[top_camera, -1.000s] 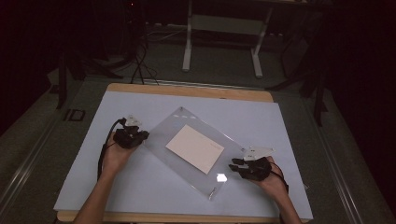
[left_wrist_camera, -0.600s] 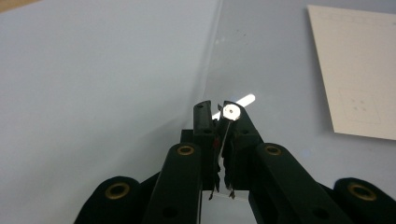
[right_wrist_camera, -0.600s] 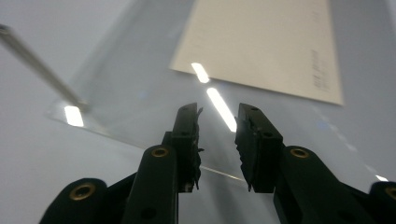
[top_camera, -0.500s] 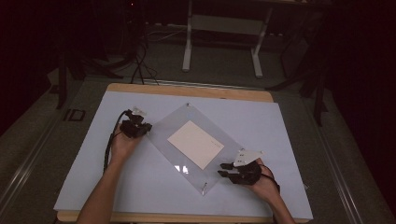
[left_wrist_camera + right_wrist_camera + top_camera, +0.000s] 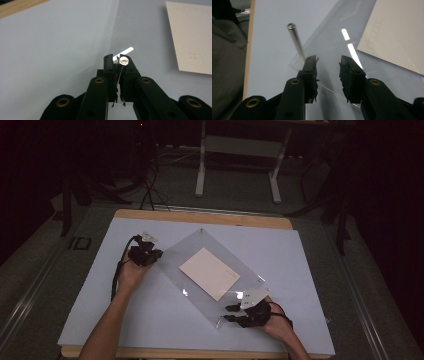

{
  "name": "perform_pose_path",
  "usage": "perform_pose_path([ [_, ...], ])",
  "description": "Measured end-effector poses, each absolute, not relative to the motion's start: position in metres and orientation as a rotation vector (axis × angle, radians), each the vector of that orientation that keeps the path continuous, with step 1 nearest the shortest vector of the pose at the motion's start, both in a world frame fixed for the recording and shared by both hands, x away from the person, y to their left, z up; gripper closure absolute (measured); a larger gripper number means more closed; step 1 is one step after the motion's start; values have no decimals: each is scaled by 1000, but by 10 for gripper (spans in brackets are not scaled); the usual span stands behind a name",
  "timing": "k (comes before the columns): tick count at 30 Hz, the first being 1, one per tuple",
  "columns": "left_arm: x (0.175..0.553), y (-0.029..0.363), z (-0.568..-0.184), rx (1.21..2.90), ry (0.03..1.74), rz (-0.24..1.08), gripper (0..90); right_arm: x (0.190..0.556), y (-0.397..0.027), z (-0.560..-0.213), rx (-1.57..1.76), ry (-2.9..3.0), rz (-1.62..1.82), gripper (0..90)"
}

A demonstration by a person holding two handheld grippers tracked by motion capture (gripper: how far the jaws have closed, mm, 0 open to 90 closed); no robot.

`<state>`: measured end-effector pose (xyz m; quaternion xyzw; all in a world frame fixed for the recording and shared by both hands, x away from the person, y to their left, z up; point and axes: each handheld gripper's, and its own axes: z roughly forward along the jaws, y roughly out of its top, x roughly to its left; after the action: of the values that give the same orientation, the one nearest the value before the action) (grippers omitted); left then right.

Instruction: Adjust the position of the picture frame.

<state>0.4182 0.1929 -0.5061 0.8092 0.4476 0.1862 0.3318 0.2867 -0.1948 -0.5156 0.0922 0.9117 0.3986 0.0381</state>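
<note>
Two grippers worked your clear acrylic frame (image 5: 212, 277) lying flat on the worktop (image 5: 305, 270): left gripper (image 5: 117, 62) fingers clamped on its corner, right gripper (image 5: 328, 66) fingers had just been opening, straddling the edge unpinched, so one-sided pulling risked slewing the frame and shifting the card (image 5: 210, 273).

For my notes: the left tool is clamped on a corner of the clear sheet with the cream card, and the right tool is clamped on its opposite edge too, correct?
Not quite. The left tool is indeed clamped on a corner of the clear sheet with the cream card, but the right tool is not clamped: the right gripper view shows its jaws apart over the sheet's edge, and they have just been opening.
</note>
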Motion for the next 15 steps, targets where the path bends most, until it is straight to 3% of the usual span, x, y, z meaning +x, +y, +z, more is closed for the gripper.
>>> perform_pose_path([
  [7,423,193,-512,2106,1194,472,852,281,-186,-513,196,2813,1257,646],
  [15,425,193,-513,2094,1203,475,852,280,-169,-515,147,2815,1294,771],
])
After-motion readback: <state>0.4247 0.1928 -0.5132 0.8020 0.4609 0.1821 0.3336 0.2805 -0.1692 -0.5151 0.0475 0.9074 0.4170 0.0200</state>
